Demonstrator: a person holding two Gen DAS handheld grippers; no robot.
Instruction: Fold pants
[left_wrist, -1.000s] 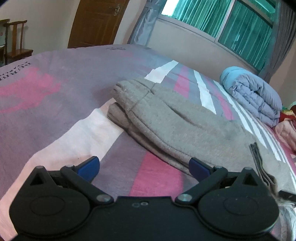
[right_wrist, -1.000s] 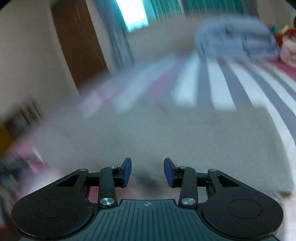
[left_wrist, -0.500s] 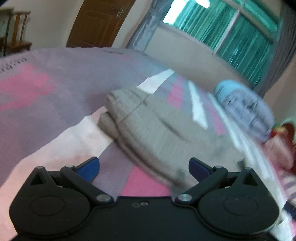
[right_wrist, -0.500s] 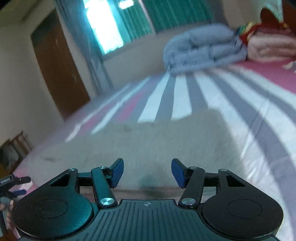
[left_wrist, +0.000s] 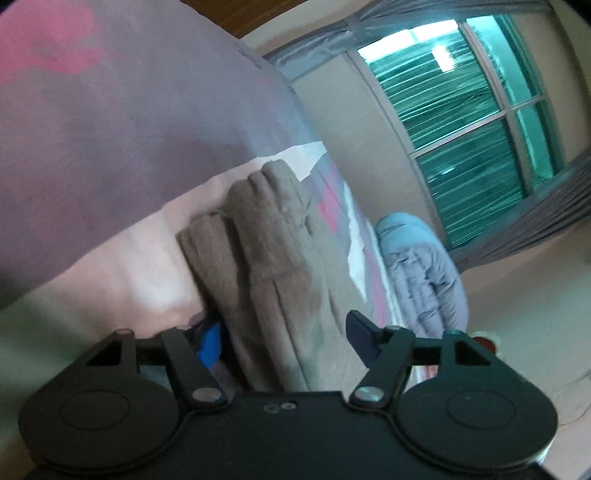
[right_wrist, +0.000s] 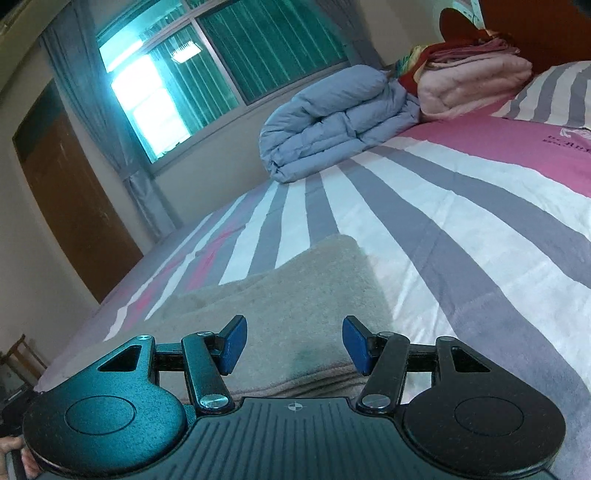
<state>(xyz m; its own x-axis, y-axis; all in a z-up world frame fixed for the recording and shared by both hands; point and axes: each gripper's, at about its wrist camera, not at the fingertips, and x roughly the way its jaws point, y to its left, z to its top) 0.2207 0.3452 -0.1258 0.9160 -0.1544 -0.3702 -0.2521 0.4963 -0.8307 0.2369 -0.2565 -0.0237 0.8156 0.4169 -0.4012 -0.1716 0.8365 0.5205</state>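
Your left gripper (left_wrist: 286, 338) was closing around the folded pants (left_wrist: 266, 258), which lay on the bed (right_wrist: 461, 229) running lengthwise away from it; your right gripper (right_wrist: 291, 343) hung released above them.

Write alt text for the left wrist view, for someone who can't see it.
The left tool, seen tilted, has just been closing around the thick edge of folded grey-brown pants on a pink, grey and white striped bed; the picture does not show its pads pressing yet. Behind are a folded blue-grey duvet and a green-curtained window.
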